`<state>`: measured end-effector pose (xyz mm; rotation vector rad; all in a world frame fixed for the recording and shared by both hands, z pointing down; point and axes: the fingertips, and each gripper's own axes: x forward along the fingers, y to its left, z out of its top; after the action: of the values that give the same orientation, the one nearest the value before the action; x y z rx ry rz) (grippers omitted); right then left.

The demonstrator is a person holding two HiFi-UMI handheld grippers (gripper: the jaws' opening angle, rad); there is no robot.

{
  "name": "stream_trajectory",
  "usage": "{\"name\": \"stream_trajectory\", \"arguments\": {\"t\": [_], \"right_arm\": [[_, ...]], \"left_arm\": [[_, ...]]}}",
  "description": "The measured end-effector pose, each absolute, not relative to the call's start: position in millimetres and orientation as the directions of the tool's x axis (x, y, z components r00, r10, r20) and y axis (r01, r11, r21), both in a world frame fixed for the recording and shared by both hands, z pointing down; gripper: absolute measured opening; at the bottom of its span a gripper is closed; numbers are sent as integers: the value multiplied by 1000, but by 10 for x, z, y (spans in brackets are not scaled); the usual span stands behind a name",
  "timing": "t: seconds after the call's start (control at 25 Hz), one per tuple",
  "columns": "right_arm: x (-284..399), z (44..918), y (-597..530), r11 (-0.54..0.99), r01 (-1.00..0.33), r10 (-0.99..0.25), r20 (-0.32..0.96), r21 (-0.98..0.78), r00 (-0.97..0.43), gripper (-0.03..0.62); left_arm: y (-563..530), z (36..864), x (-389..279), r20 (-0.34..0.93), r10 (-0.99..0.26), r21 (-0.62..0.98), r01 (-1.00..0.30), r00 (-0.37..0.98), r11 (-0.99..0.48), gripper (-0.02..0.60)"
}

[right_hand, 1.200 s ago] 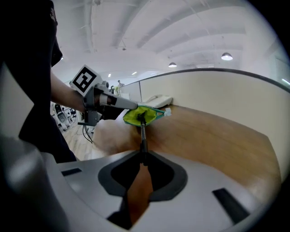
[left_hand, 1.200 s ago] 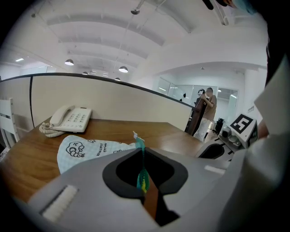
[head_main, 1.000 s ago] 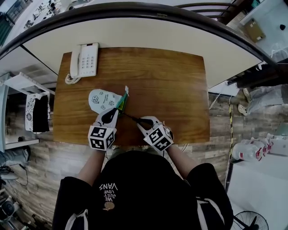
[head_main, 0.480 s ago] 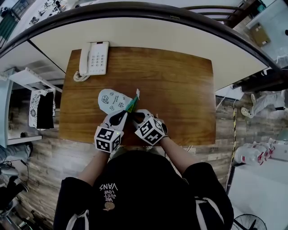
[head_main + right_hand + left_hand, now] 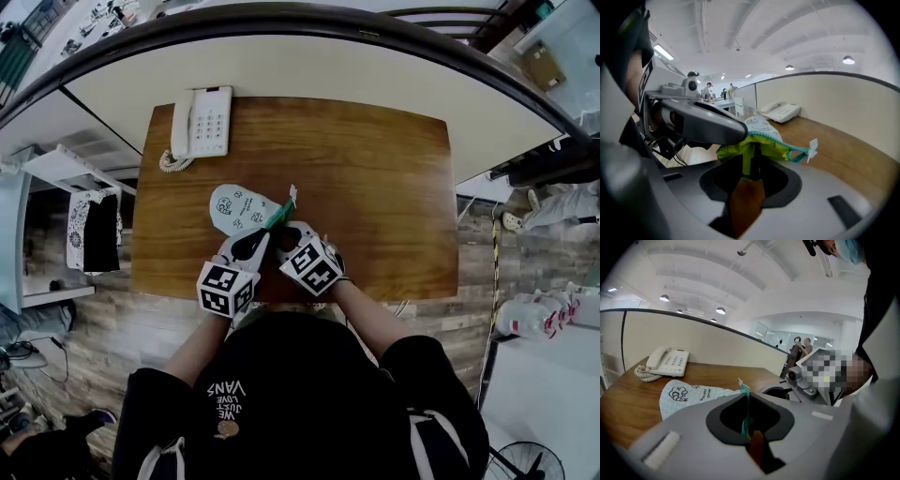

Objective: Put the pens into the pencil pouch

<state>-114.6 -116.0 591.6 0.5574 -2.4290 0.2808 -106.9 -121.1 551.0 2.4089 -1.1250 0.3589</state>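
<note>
Jaws of the left gripper point(image 5: 255, 240) are clamped on the teal zipper edge point(image 5: 745, 394) of the pencil pouch point(image 5: 234, 204). The right gripper point(image 5: 284, 242), beside it, has just been opening and stands slightly apart, with the green lining point(image 5: 740, 147) between its jaws. The pouch lies on the table point(image 5: 375, 187), just this side of the telephone point(image 5: 202, 122).

The pouch point(image 5: 239, 206) is pale, seemingly mint-white, and printed with black doodles and lettering. Its lining point(image 5: 736, 149) is lime green. Its zip point(image 5: 774, 135) is teal and carries a white tag point(image 5: 813, 149). The counter point(image 5: 375, 178) is warm brown wood with darker grain. The phone point(image 5: 208, 122) is white. The person's top point(image 5: 300, 394) is black with white lettering. The floor point(image 5: 94, 356) is grey-brown planks.
</note>
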Motion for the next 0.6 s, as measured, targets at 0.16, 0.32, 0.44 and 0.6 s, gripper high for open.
{"name": "stream_trajectory", "arguments": {"t": [0.16,0.32,0.44,0.6], "right_arm": [[-1084,5885,-1134,853,-511,-359,595,-103,-719,95],[-911,5821,-1128,802,-581,-413,574,-139,-707,95],[-716,5793,-1126,750,-641,-461,567,-162,-683,95],[-434,5743,-1122,674,-716,-533,553,-181,-641,95]], "left_arm": [[-1220,5504,-1086,410,-651,298,-769,639,-566,29],[-1259,5524,-1096,411,-648,297,-766,641,-570,29],[-1287,5560,-1093,418,-645,295,-768,639,-569,29],[-1309,5619,-1088,426,-644,295,-771,635,-565,29]]}}
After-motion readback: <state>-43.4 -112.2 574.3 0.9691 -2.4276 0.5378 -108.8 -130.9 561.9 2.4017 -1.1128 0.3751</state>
